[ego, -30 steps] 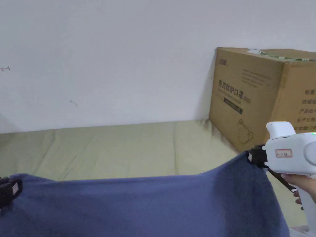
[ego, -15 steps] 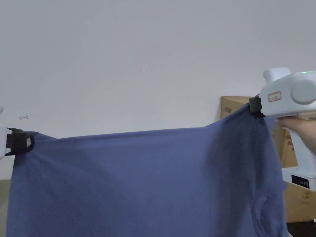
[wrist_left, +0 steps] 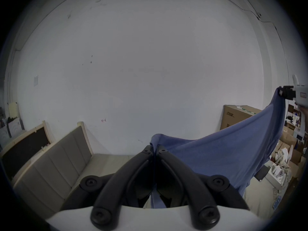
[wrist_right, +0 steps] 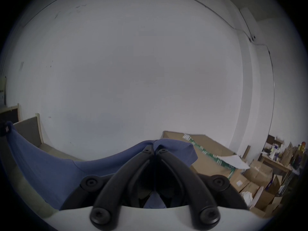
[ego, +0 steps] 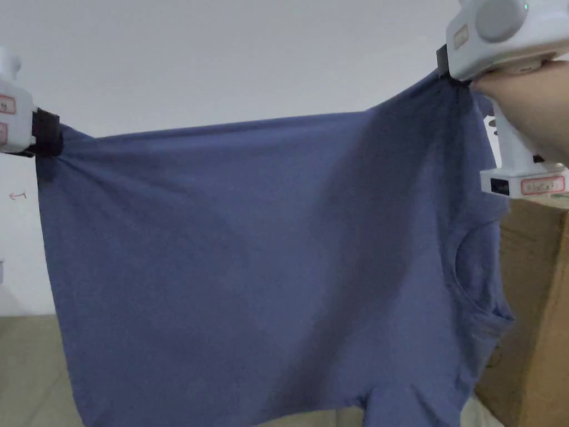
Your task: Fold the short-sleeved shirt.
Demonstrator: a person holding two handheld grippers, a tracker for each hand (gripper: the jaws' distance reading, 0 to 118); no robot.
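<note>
The blue short-sleeved shirt [ego: 250, 261] hangs in the air in front of the person, spread sideways like a banner, its top edge sagging a little between two pinch points and its lower part dangling above the pale green padded surface [ego: 25, 367] without lying on it. It is turned sideways: the round neck opening sits at the right end and what looks like a sleeve droops near the lower right, though the folds there make that hard to be sure of. The cloth is a soft, matte knit, thin enough to drape in long shallow creases that fan from each held corner. The left gripper [wrist_left: 155, 148] has its two black jaws pressed together on a bunched corner of the shirt, and the right gripper [wrist_right: 155, 147], held higher by a hand [ego: 528, 105], likewise has both jaws closed tight on the opposite corner. Holding it up and stretched this way seems meant to shake out wrinkles and square the garment before it is laid flat for the first fold. Behind stands a plain white wall [ego: 222, 55], and a brown cardboard box [ego: 533, 311] rests at the surface's right edge.
</note>
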